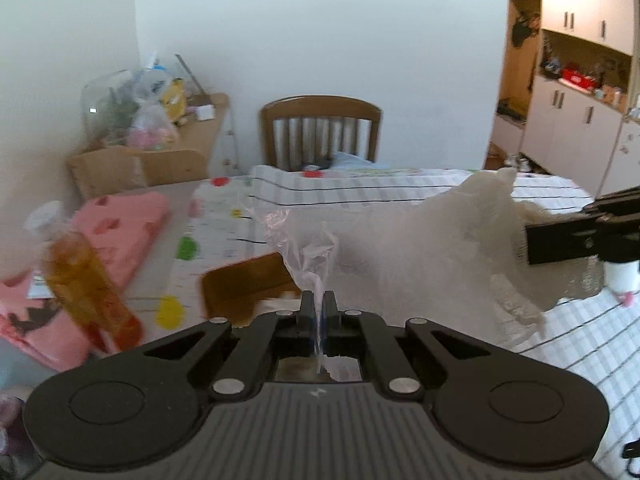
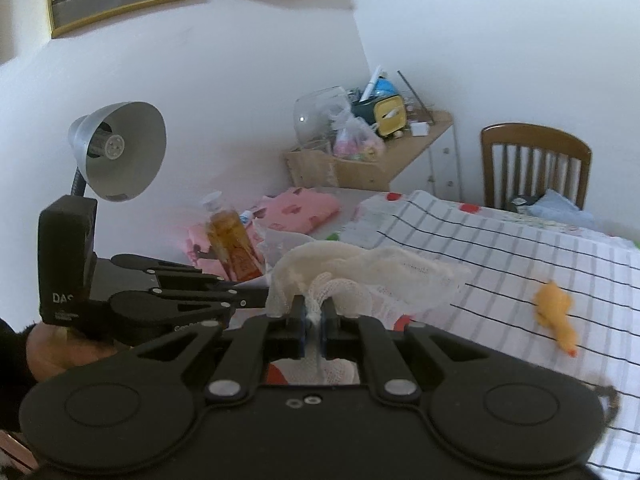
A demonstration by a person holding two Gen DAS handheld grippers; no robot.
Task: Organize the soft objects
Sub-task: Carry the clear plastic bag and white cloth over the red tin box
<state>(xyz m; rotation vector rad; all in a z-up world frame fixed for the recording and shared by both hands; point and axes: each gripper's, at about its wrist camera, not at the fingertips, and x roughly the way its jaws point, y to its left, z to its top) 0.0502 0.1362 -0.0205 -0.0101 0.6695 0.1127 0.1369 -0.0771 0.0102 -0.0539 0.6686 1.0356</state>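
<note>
the left gripper (image 1: 319,300) is clenched on a clear plastic bag (image 1: 304,248); the right gripper (image 2: 313,308) pinches the white mesh cloth (image 2: 372,268) inside. both seem light, limp and slippery; edge grips suit.

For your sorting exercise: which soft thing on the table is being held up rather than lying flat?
The white mesh cloth, pinched by both hand-held grippers; the pink folded cloth and orange plush toy lie flat.

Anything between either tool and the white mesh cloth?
No. The right tool is shut directly on the white mesh cloth. The left tool pinches a clear plastic bag that seems to wrap the cloth, so film lies between its pads and the mesh.
</note>
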